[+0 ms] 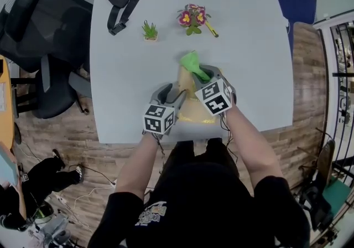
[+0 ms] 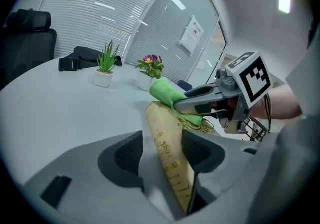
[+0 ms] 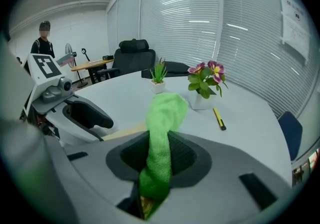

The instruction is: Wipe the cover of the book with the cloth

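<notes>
The fingers [image 2: 200, 150] of the left gripper [image 2: 161, 138] are standing apart, unclenched, with the book [image 2: 165, 118] lying between them. One pad is resting against the book's edge while the other is sitting just clear, a sliver of the grey table [image 2: 60, 103] showing in the gap. From that same left gripper view, the right gripper [image 2: 182, 110] is reaching in from the side and pressing the green cloth [image 2: 162, 90] onto the far end of the patterned yellow cover. Beyond it a small green plant [image 2: 106, 65], a flowering plant [image 2: 150, 68] and a black bag [image 2: 82, 59] are sitting on the table. In the right gripper view the jaws are clamping the cloth tightly. It is rising between the dark pads and flopping forward over their tips, with a strip of the book's edge showing just past them and a yellow pen [image 3: 218, 118] lying beside the flowerpot. A person [image 3: 44, 38] is standing far back in the room. From the head view, the book is lying flat near the table's near edge, straight in front of the person. Both grippers are hovering over it side by side, and the cloth is poking out past the right one toward the plants — well short of them. A black office chair [image 1: 50, 36] is standing off to the left of the table.
</notes>
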The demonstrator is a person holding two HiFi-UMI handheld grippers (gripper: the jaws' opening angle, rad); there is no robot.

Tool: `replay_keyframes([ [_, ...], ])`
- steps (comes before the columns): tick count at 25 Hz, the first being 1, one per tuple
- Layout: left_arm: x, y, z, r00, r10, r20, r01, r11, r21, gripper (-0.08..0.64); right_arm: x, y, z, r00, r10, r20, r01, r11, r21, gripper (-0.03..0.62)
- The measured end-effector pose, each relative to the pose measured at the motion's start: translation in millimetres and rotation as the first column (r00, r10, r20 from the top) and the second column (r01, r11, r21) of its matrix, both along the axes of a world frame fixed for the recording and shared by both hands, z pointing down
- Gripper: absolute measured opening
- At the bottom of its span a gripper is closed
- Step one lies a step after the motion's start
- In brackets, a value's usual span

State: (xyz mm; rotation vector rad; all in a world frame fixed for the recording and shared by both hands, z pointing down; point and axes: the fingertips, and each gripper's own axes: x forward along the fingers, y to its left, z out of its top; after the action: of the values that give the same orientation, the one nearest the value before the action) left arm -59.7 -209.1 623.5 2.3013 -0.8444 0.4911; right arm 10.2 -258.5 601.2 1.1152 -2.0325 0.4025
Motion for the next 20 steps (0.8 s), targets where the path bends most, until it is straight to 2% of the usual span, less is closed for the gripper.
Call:
replay_keyframes([
  [12,-0.3,-0.1,-0.8,1.0,-0.004,0.003,0.004,1.0,0.007,0.244,57.4,8.3,0.0,0.986,0.167,0.002,-0.167,0.986,0.016,0.103],
  [20,-0.6,0.0,-1.1,1.0,-0.007,0.015,0.007,1.0,0.012,0.244,77.2,14.0,-0.9,0.969,0.247,0.021,-0.247,0.969,0.013,0.103],
])
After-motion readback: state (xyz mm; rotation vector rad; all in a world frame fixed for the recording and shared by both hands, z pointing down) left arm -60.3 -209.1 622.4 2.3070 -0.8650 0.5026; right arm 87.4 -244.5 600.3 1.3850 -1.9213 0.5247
